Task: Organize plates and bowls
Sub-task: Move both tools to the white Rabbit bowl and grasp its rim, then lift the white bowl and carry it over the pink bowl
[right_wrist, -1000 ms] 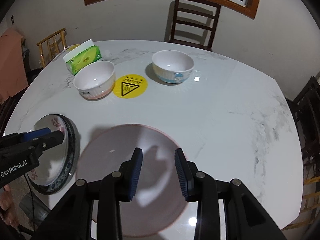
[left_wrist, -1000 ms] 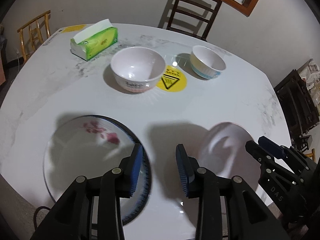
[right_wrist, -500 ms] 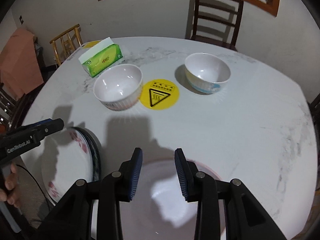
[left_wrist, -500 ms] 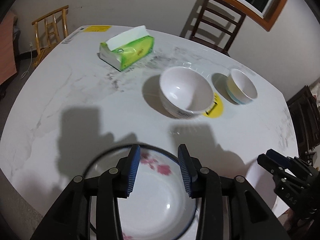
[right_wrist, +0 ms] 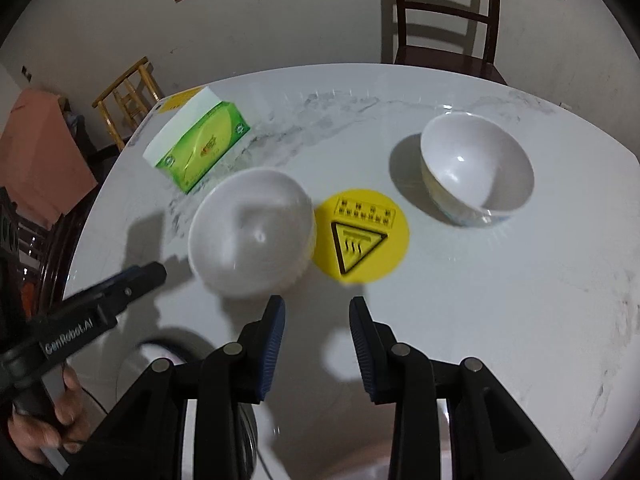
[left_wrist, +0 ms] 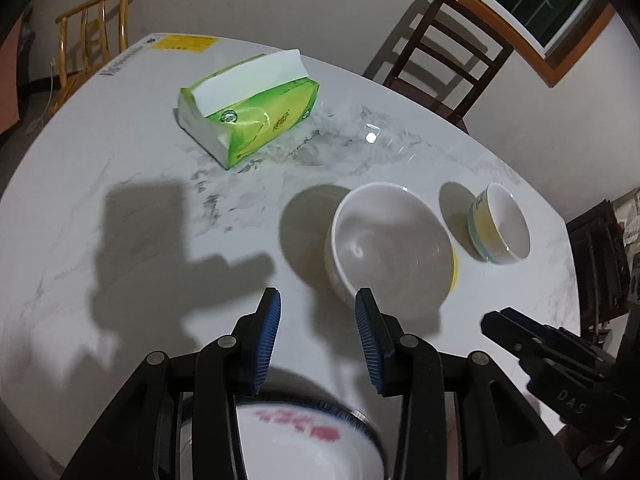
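Observation:
A large white bowl (left_wrist: 390, 248) stands mid-table; it also shows in the right wrist view (right_wrist: 252, 236). A smaller bowl with a yellow and blue band (left_wrist: 498, 228) stands to its right, also in the right wrist view (right_wrist: 478, 174). A blue-rimmed plate with red flowers (left_wrist: 304, 436) lies under my left gripper (left_wrist: 318, 340), which is open and empty just short of the large bowl. My right gripper (right_wrist: 317, 344) is open and empty, hovering in front of both bowls. The other plate is hidden below it.
A green tissue pack (left_wrist: 248, 116) lies at the back left of the white marble table (left_wrist: 120, 184). A round yellow warning sticker (right_wrist: 362, 236) sits between the bowls. A dark wooden chair (right_wrist: 444, 20) and a yellow chair (left_wrist: 92, 32) stand beyond the table.
Both grippers have moved forward over the table, away from the plates and toward the bowls. The plates have slid to the bottom of each view. Both stay open.

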`<action>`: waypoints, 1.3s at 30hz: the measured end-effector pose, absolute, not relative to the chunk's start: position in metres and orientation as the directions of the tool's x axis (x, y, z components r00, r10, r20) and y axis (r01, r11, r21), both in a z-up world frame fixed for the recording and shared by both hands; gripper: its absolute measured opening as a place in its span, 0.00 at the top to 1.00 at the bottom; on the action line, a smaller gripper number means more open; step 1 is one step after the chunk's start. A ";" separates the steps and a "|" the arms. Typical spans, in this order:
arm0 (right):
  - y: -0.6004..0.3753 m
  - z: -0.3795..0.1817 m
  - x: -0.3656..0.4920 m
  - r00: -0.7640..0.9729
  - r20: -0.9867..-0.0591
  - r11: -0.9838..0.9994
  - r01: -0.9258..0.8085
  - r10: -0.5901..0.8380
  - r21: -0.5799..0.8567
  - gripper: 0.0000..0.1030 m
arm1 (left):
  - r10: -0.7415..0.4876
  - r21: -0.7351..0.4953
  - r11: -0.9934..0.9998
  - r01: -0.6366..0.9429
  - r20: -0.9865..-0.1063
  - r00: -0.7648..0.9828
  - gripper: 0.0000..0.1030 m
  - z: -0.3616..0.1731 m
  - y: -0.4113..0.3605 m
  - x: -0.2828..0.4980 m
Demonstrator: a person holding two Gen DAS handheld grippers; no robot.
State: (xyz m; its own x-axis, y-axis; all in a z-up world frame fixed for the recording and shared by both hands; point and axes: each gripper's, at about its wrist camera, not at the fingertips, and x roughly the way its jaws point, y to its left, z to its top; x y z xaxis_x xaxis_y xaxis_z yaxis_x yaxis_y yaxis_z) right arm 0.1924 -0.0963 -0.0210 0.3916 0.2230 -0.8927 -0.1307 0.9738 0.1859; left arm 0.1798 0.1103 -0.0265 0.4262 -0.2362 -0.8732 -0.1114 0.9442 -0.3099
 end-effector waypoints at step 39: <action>-0.072 -0.051 0.226 0.343 -0.920 0.981 -0.102 0.190 0.165 0.90 | -0.233 -0.282 0.956 -0.082 -0.898 0.372 0.89 -0.051 0.087 0.207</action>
State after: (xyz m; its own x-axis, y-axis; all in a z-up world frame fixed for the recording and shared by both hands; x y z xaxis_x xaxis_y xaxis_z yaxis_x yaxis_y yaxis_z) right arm 0.2260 -0.0717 -0.0506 0.3430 0.1900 -0.9199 -0.1016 0.9811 0.1647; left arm 0.2067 0.0873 -0.0507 0.3724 -0.2328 -0.8984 -0.0823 0.9559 -0.2818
